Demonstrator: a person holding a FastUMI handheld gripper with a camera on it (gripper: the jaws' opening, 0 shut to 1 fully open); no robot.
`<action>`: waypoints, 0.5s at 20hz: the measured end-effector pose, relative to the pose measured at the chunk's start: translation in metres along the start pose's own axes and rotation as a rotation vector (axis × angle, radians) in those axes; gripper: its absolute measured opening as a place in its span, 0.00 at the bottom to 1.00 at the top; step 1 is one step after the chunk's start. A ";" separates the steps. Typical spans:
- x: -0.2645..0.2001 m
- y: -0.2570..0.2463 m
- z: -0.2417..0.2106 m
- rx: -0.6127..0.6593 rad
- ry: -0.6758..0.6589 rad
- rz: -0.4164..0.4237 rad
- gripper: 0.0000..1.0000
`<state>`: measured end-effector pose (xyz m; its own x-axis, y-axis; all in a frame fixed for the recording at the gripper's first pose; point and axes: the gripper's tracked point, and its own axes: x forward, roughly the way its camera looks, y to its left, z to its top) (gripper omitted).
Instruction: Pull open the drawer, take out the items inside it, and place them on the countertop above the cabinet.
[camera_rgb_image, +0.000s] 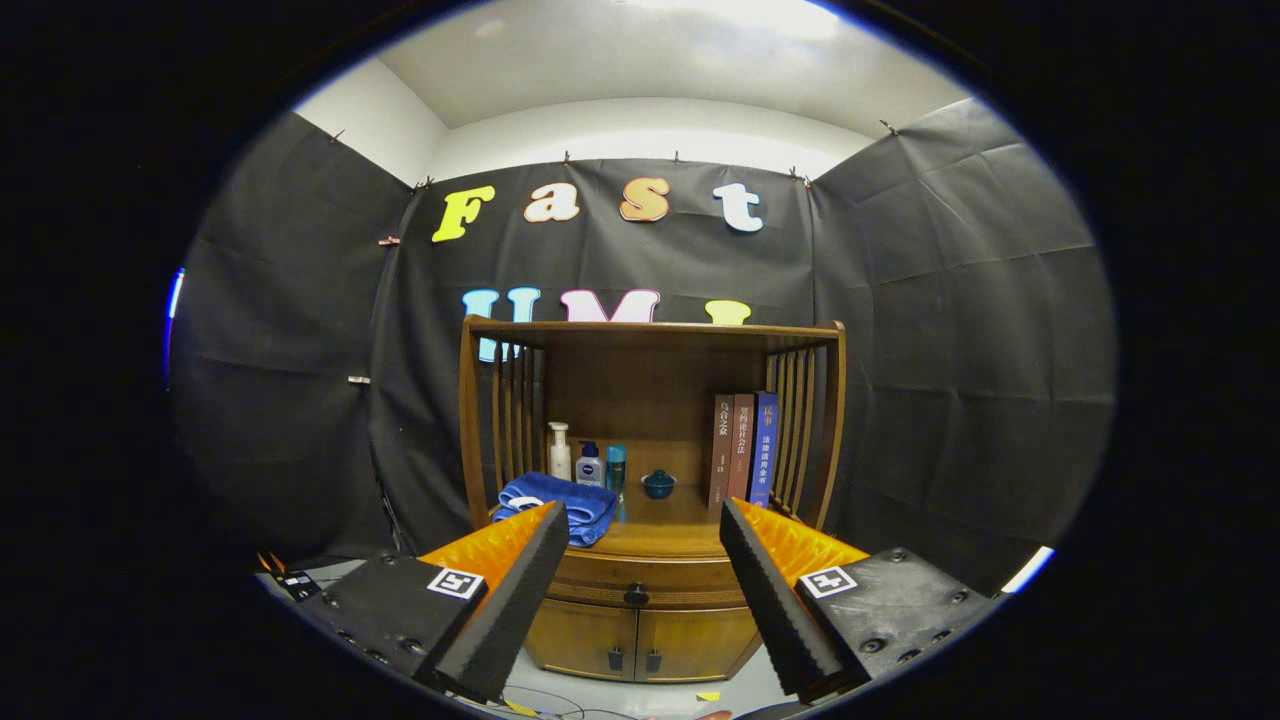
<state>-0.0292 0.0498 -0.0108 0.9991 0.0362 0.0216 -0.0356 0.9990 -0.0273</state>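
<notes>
A wooden cabinet (650, 420) stands ahead against the booth's wall. Its drawer (640, 580) is closed, with a dark round knob (636, 594) at its middle. The countertop (660, 535) above the drawer holds a folded blue towel (548, 505), a white pump bottle (560, 452), two small blue bottles (603, 466), a small dark blue lidded pot (658, 484) and three upright books (742, 448). My gripper (640, 520) is open, some way short of the cabinet, with the drawer and knob seen between its fingers. Nothing is held.
Below the drawer are two small cabinet doors (635, 640) with dark handles. Slatted wooden sides (800, 430) and a top shelf (650, 330) frame the countertop. Cables (560, 698) and yellow scraps (708, 695) lie on the pale floor before the cabinet.
</notes>
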 end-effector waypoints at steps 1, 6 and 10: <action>0.000 0.000 -0.004 0.000 0.001 -0.004 0.99; 0.006 0.006 -0.036 0.004 -0.003 0.009 0.99; 0.019 0.006 -0.075 -0.014 -0.013 0.019 0.99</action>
<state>-0.0089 0.0549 -0.0854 0.9979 0.0556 0.0342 -0.0541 0.9977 -0.0419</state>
